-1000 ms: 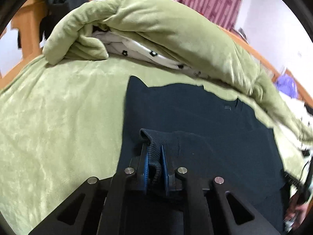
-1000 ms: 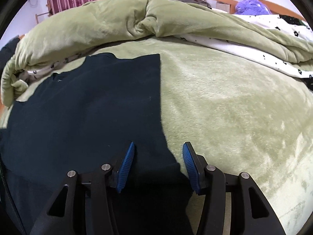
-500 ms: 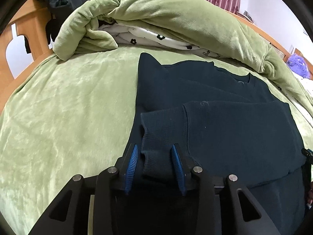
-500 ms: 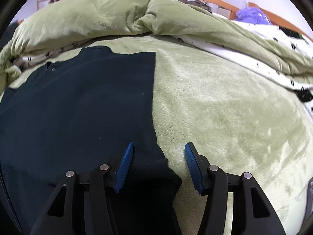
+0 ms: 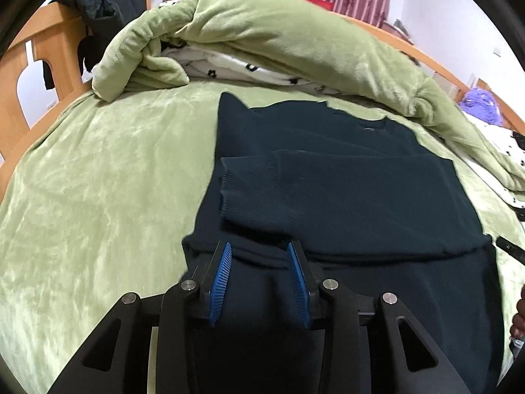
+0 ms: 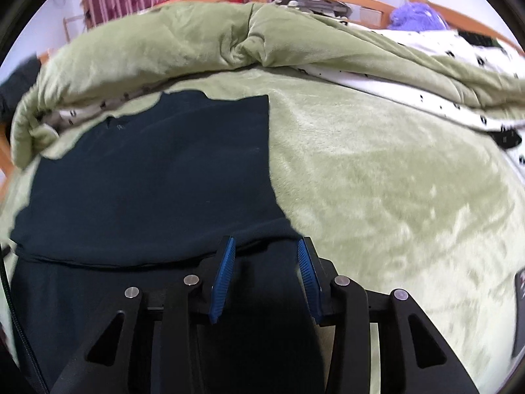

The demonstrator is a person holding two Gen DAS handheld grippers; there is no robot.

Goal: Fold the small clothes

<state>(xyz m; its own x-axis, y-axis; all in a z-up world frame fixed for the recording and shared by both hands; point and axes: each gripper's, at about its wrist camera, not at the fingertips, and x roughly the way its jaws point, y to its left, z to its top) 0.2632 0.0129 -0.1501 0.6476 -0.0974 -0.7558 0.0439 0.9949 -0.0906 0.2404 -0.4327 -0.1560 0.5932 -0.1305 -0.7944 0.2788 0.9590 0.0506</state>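
A dark navy sweater (image 5: 344,184) lies flat on the green bed cover (image 5: 98,197), collar toward the far side. One sleeve with a ribbed cuff (image 5: 242,180) is folded across its body. My left gripper (image 5: 259,262) is open and empty, just behind the cuff, over the sweater's lower part. In the right wrist view the sweater (image 6: 157,170) fills the left half. My right gripper (image 6: 265,259) is open and empty, its fingers over the sweater's right lower edge.
A rolled green duvet (image 5: 262,39) with a white spotted lining lies along the far side of the bed. A wooden bed frame (image 5: 19,75) with dark clothes hung on it stands at the left. A dark flat object (image 6: 520,298) lies at the right edge.
My left gripper opened and let go of the sleeve cuff, then drew back toward the near side. The sleeve now lies folded across the sweater. My right gripper stayed open and shifted slightly.
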